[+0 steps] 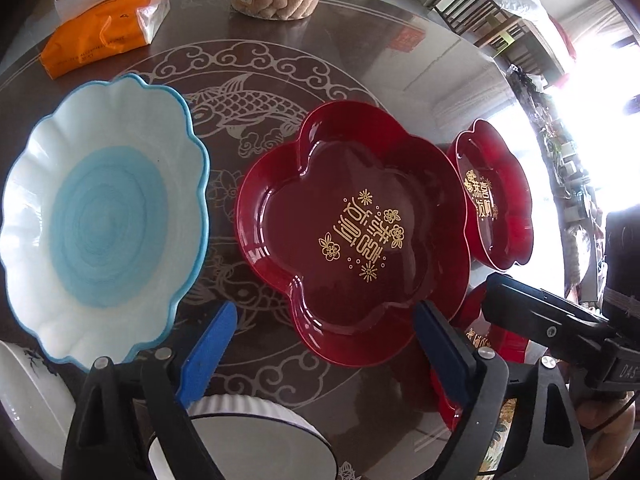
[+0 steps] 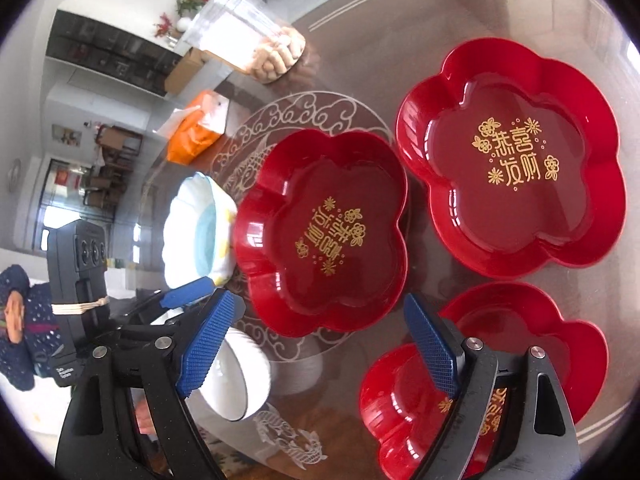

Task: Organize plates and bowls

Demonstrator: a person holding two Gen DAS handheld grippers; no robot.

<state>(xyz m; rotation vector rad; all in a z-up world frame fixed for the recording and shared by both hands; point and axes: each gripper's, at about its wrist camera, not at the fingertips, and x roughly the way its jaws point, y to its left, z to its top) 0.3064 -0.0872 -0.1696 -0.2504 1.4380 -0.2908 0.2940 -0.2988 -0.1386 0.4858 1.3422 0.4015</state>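
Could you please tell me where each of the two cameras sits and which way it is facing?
Left wrist: on the left gripper, looking steeply down at the blue and white plate and middle red plate; the right gripper intrudes.
Right wrist: on the right gripper, facing three red plates; a sleeve shows.
Shared: the middle red plate, tissue pack.

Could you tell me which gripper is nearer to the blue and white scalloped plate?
Left. The left gripper has the blue and white scalloped plate right beside its jaws. The right gripper hovers over the red plates, with that plate farther off beyond the left gripper.
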